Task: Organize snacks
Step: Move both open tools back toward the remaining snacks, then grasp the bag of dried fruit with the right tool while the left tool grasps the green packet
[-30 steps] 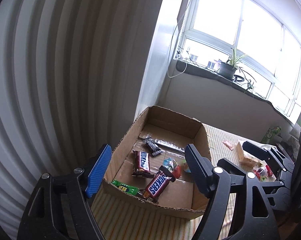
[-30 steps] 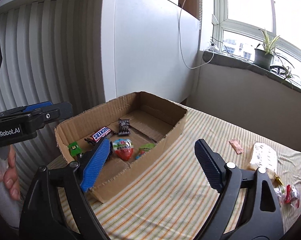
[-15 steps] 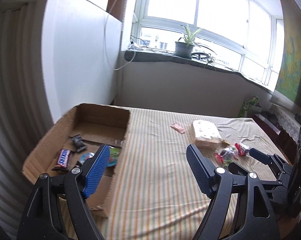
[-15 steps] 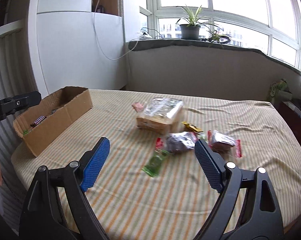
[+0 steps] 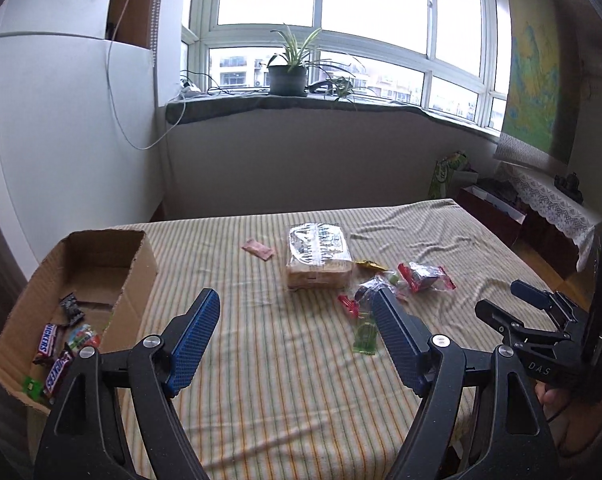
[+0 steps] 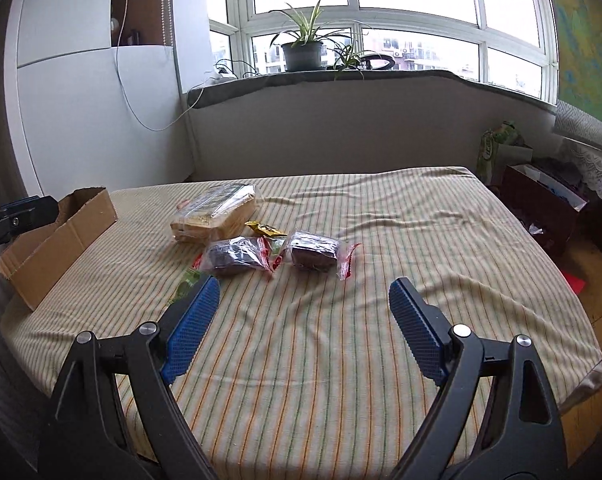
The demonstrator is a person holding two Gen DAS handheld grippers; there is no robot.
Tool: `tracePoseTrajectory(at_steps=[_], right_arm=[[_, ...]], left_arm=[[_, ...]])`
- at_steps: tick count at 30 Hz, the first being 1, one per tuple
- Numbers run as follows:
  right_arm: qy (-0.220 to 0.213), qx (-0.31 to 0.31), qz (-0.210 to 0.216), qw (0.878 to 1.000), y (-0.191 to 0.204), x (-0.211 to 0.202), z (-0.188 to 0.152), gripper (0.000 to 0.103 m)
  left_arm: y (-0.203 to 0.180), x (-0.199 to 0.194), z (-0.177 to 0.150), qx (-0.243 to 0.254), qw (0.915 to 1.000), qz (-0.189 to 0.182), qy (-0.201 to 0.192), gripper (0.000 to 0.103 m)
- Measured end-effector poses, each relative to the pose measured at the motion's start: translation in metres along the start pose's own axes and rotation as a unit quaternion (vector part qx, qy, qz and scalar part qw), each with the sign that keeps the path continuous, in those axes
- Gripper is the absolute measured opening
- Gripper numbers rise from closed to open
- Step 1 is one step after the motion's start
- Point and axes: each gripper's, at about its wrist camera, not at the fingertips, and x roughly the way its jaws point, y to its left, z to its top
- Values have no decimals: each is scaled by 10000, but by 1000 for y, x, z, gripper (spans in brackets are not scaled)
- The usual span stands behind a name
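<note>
A cardboard box (image 5: 137, 268) at the table's left holds two Snickers bars (image 5: 47, 338) and several small sweets; it also shows in the right wrist view (image 6: 61, 236). Loose snacks lie mid-table: a clear-wrapped pack of biscuits (image 5: 317, 254) (image 6: 215, 214), two dark cakes in red-edged wrappers (image 6: 233, 258) (image 6: 313, 254), a yellow packet (image 6: 265, 229), a green sweet (image 5: 365, 336) and a pink sachet (image 5: 257, 249). My left gripper (image 5: 295, 324) is open and empty above the cloth. My right gripper (image 6: 303, 312) is open and empty, just short of the cakes.
The table has a striped cloth (image 6: 341, 360). A white cabinet (image 5: 61, 120) stands behind the box. A windowsill with a potted plant (image 5: 287, 76) runs along the back. Bags and a low cabinet (image 6: 541, 196) stand to the right of the table.
Both grippers have swung right, away from the cardboard box and toward the loose snacks mid-table. Both stayed open and empty.
</note>
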Motion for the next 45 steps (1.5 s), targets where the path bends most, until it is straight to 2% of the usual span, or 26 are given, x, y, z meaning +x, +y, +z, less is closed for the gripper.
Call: tracePoseTrajectory(at_steps=[6,13,20,24,28,30,31,32,33,34,35,38,45], right_arm=[[280,-162,49,9995,-1,20,3,89],[661,-586,54,9961,-11,62,23,89],[1163,-1168,350,9857,-19,107,44,89],[1350,-1474,677,9775,-17,118,46,89],[1516,-1723,812,9699,-13,132,41,89],[1526,-1729,905,9688,-12,138,40,88],[1502,-1698,937,9695,-13,139,39,75],[1520,-1641,989,9696,-13,140,39,62],[1546,-1591,1009,9698,-14,141,39,42],[1523,-1525,993,9714,-16,140,39,36],[1500,-1438,1020,9728,-18,137,39,35],[1467,-1243,999,9762,-22,131,35,34],[1160,-621,843,9877,-39,111,33,34]], left_arm=[[-13,17,-5,89,9996,-139,210,79],[-29,68,-16,92,9963,-435,732,79],[-45,109,-31,80,9906,-638,1209,79],[-47,117,-37,52,9884,-696,1348,79],[-49,121,-41,42,9864,-789,1438,78],[-50,121,-43,73,9864,-799,1437,65],[-49,121,-43,86,9866,-794,1425,63],[-49,121,-43,69,9866,-814,1409,54],[-47,120,-43,46,9864,-833,1413,41],[-45,120,-42,28,9865,-834,1412,35],[-42,119,-42,-2,9862,-863,1413,19],[-33,115,-45,-154,9849,-1027,1387,19],[-25,105,-49,-329,9852,-1076,1292,19]])
